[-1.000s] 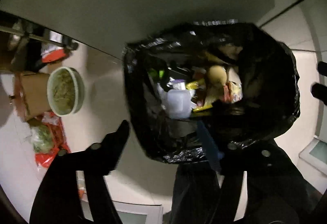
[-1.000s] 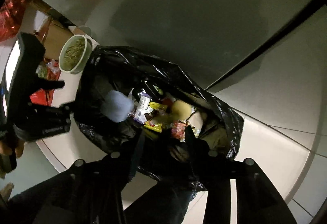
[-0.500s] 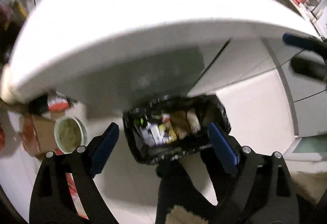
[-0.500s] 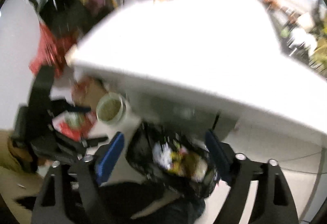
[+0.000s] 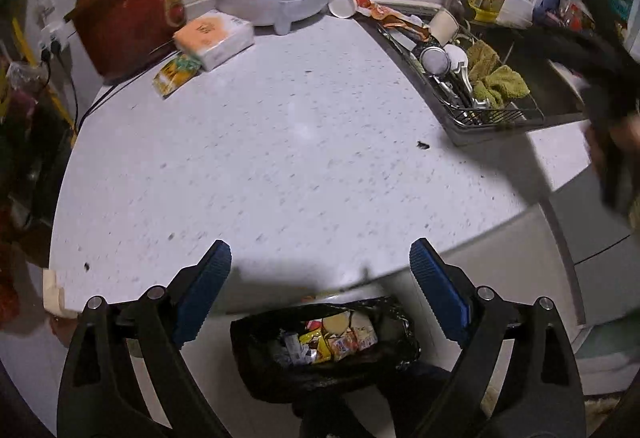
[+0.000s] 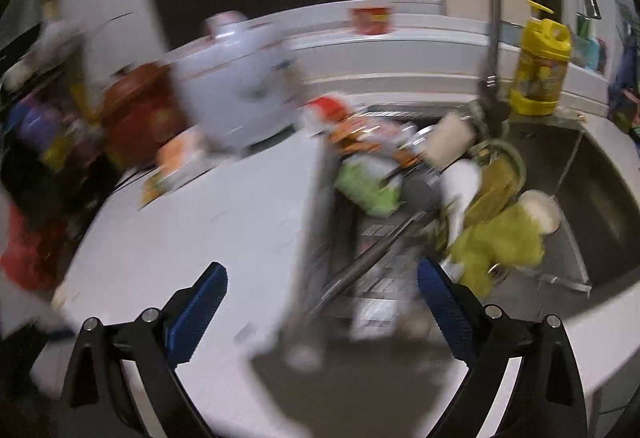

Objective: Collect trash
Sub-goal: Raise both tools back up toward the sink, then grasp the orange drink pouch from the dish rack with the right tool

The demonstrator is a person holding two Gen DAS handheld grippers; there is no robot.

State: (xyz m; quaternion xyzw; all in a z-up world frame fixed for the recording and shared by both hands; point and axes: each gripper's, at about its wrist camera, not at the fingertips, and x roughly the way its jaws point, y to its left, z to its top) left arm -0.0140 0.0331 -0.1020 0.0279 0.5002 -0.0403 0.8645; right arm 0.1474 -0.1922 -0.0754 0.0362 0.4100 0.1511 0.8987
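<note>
Now the left gripper (image 5: pixel 320 258) hangs with its blue pads spread wide and nothing between them. Below it sits the black trash bag (image 5: pixel 324 346) on the floor (full of wrappers), tucked against the white counter (image 5: pixel 280 138). Meanwhile the right gripper (image 6: pixel 322 280) is opening, empty, over the blurred dish rack (image 6: pixel 376 258) beside the sink (image 6: pixel 592 190).

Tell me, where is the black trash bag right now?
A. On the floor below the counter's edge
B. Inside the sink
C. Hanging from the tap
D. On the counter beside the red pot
A: in the left wrist view the black trash bag sits open on the floor, lower than the edge of the white counter, with wrappers showing inside it.
</note>
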